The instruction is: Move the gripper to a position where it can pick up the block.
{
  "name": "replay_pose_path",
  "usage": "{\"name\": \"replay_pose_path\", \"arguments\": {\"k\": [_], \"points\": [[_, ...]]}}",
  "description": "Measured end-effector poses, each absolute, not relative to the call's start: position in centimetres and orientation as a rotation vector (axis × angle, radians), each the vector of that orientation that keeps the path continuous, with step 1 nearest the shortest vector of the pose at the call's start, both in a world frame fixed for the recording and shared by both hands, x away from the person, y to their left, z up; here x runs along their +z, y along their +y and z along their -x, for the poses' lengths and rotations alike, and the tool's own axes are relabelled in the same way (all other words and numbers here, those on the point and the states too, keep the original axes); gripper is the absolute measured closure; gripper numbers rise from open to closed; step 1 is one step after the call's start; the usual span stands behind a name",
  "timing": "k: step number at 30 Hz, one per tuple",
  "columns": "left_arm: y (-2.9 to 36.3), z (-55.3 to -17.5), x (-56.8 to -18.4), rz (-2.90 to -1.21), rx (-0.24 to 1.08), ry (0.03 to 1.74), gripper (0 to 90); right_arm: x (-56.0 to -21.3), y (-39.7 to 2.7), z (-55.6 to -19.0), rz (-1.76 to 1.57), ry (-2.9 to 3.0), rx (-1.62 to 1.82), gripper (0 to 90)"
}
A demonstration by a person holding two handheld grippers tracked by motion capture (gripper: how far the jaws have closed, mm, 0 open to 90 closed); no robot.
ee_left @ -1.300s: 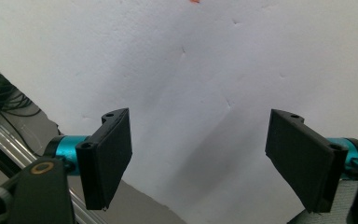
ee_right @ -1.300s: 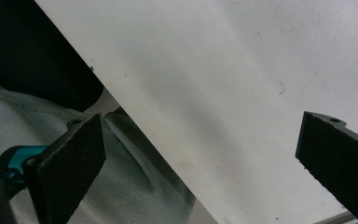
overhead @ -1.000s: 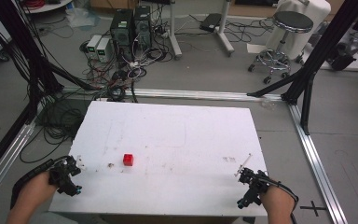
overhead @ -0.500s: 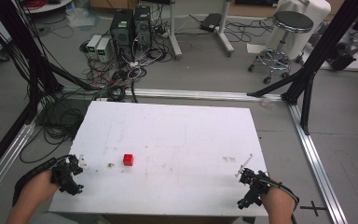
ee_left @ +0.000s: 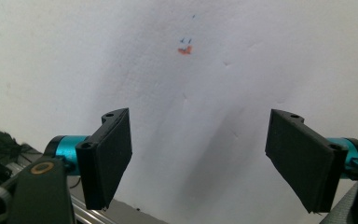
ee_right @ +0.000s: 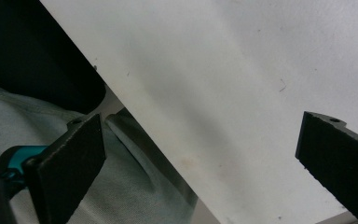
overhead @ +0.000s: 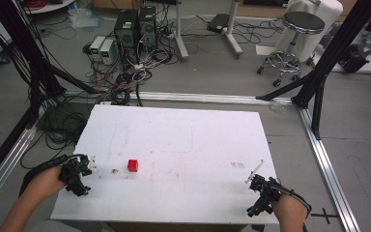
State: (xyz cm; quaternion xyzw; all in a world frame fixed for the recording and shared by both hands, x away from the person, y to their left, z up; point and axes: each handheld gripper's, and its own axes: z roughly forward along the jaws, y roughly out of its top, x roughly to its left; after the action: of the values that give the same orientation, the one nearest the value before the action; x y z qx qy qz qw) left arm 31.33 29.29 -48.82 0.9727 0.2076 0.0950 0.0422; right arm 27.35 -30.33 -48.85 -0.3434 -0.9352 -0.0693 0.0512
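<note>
From the high view, a red cube (overhead: 133, 165) is sitting on the white table (overhead: 183, 145), near the left gripper (overhead: 77, 174) and just off to its right, not touching. The right gripper (overhead: 261, 195) is hanging out at the near right corner, well apart from the cube.

Left gripper view: jaws are gaping wide over bare tabletop with a small orange mark (ee_left: 184, 50) ahead.

Right gripper view: jaws are spread wide too, straddling the table edge (ee_right: 135, 112), with grey cloth (ee_right: 121, 186) below.
</note>
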Motion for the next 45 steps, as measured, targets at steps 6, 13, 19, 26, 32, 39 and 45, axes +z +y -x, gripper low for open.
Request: {"name": "replay_pose_path", "arguments": {"k": [6,13,19,26,32,39,45], "points": [[28.8,-32.2,-48.4,-3.006,0.282,0.569,23.0,-49.0,-30.3,-27.5,1.039,-2.841,-0.219,0.9],[28.0,-33.2,-48.2,-3.024,0.262,0.480,23.0,-49.1,-30.3,-27.5,1.040,-2.841,-0.209,0.9],[27.1,-34.2,-48.1,-3.036,0.249,0.426,23.1,-49.1,-30.3,-27.5,1.036,-2.843,-0.218,0.9],[25.5,-35.5,-47.9,-3.062,0.244,0.331,23.0,-49.0,-30.5,-27.4,1.044,-2.843,-0.227,0.9],[24.0,-36.5,-47.8,-3.066,0.241,0.263,23.0,-49.0,-30.5,-27.4,1.039,-2.853,-0.230,0.9],[22.1,-37.4,-48.0,-3.075,0.232,0.155,23.0,-49.0,-30.4,-27.4,1.033,-2.854,-0.241,0.9],[20.3,-38.3,-48.1,-3.079,0.204,0.086,23.0,-49.0,-30.3,-27.4,1.031,-2.852,-0.240,0.9]]}}
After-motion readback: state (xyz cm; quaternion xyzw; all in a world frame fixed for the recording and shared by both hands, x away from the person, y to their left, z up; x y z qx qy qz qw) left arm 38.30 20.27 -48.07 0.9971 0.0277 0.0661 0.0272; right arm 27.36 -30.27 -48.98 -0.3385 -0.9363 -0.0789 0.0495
